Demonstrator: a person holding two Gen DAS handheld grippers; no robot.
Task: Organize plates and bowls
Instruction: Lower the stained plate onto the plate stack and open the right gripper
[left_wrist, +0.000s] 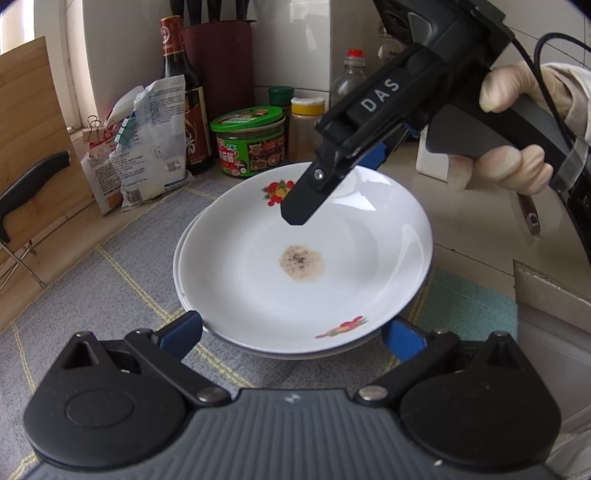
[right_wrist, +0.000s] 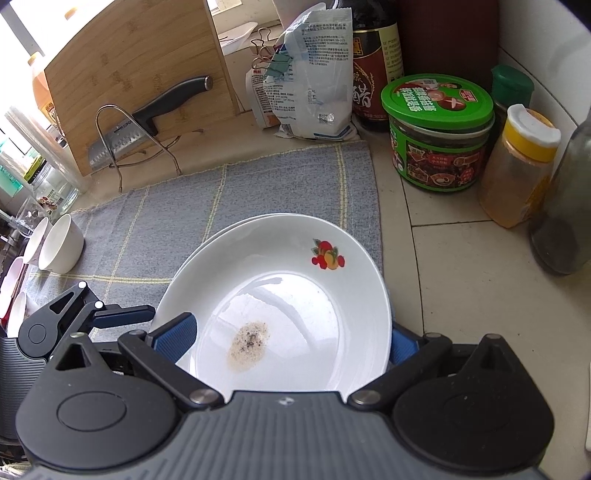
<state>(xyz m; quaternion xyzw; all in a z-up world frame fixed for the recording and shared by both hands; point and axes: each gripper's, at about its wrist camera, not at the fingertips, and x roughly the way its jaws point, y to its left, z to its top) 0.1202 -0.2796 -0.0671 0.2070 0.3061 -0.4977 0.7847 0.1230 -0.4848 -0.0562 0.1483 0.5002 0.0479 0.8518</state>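
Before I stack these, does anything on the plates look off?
Yes. The top plate has a brownish, speckled stain in its centre, so it looks unwashed. It also sits slightly off-centre on the plate beneath, whose rim shows along one side.

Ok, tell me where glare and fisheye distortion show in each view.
Left wrist view: window glare streaks the top plate at its far right rim; the mat lines bow. Right wrist view: a bright reflection crosses the plate's well; the window corner blows out and the cutting board leans.

A glossy glazed ceramic plate (right_wrist: 295, 302) sits on a woven cloth mat (right_wrist: 258, 192) near a matt wooden cutting board (right_wrist: 140, 70).
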